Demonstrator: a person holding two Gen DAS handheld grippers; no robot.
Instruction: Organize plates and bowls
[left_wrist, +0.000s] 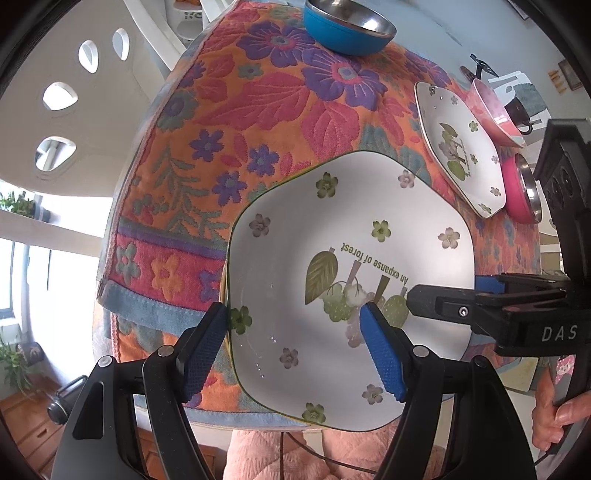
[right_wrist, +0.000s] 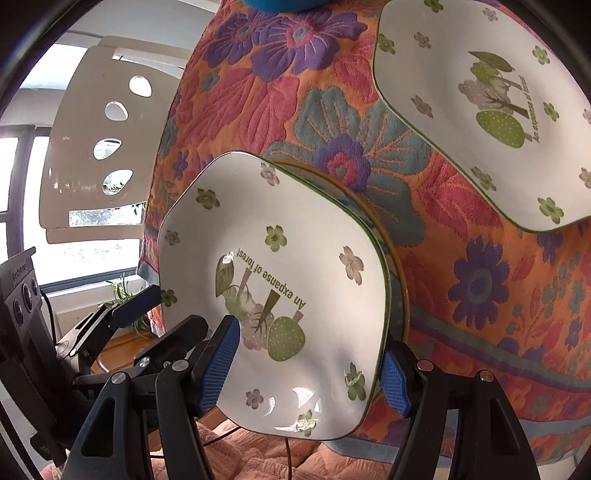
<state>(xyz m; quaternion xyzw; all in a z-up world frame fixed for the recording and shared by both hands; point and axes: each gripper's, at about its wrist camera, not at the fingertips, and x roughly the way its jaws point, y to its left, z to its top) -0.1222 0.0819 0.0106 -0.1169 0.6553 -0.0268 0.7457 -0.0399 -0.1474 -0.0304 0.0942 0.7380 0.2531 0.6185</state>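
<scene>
A white floral plate reading "An expanse of forest" (left_wrist: 369, 236) lies near the table's front edge on the flowered cloth, with a yellow rim under it. My left gripper (left_wrist: 295, 347) is shut on its left rim, one finger on top, one below. My right gripper (right_wrist: 306, 369) is shut on its right rim and also shows in the left wrist view (left_wrist: 443, 299). A second matching plate (left_wrist: 461, 147) (right_wrist: 491, 110) lies further back. A blue steel bowl (left_wrist: 347, 26) stands at the far edge.
A pink bowl (left_wrist: 495, 110) and a pink-sided steel bowl (left_wrist: 522, 188) sit at the right beside the second plate. A white chair (right_wrist: 96, 147) stands left of the table. A pink quilted cushion (right_wrist: 258, 454) lies below the front edge.
</scene>
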